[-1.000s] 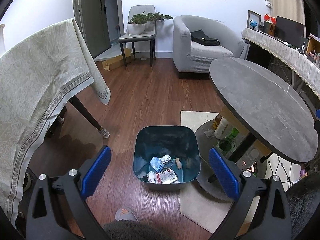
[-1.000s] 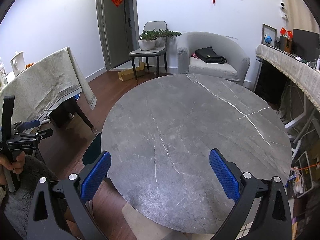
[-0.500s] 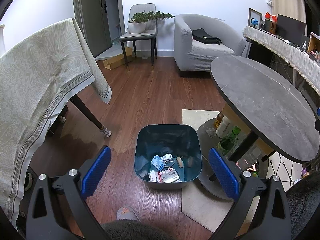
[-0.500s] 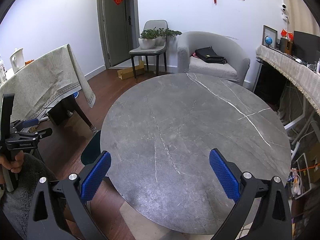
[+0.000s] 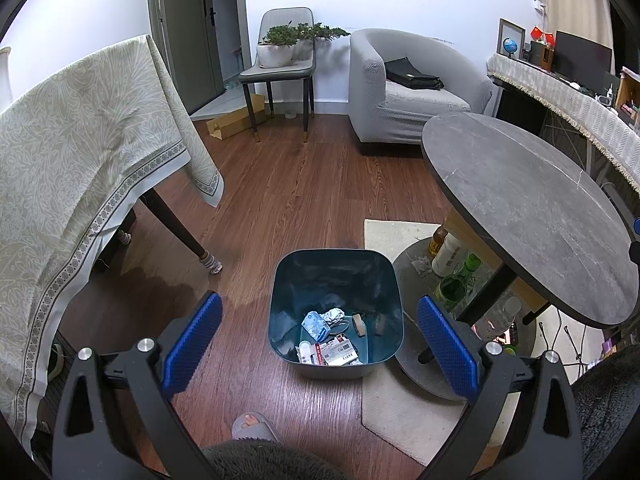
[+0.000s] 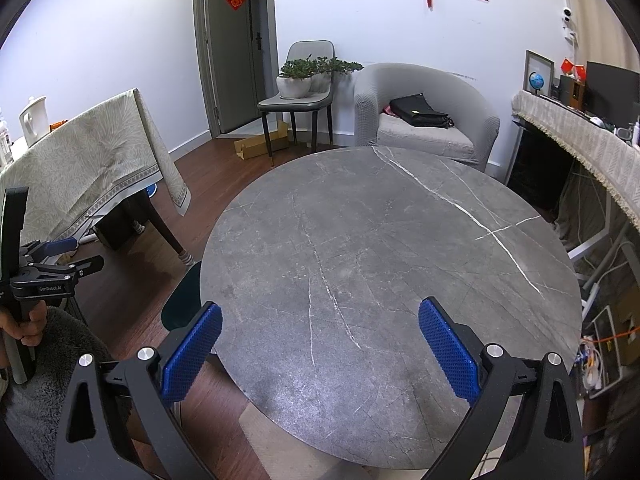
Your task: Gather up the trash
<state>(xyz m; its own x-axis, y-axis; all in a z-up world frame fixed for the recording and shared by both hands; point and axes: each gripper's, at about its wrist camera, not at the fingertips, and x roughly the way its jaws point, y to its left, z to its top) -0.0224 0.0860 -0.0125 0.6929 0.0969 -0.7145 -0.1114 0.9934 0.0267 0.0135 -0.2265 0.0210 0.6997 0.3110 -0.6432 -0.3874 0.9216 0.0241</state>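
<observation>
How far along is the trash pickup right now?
Mostly done, it seems: wrappers and crumpled paper lie in the bin, and the round table shows bare. Nothing in hand: the left gripper and the right gripper are open and empty. The bottles under the table may remain.

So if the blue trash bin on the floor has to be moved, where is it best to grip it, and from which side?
Probably the trash bin by its thin near rim, from above, with one finger inside and one outside. It stands upright and open. The body looks too wide for the open left gripper, and the round table crowds its right side.
</observation>
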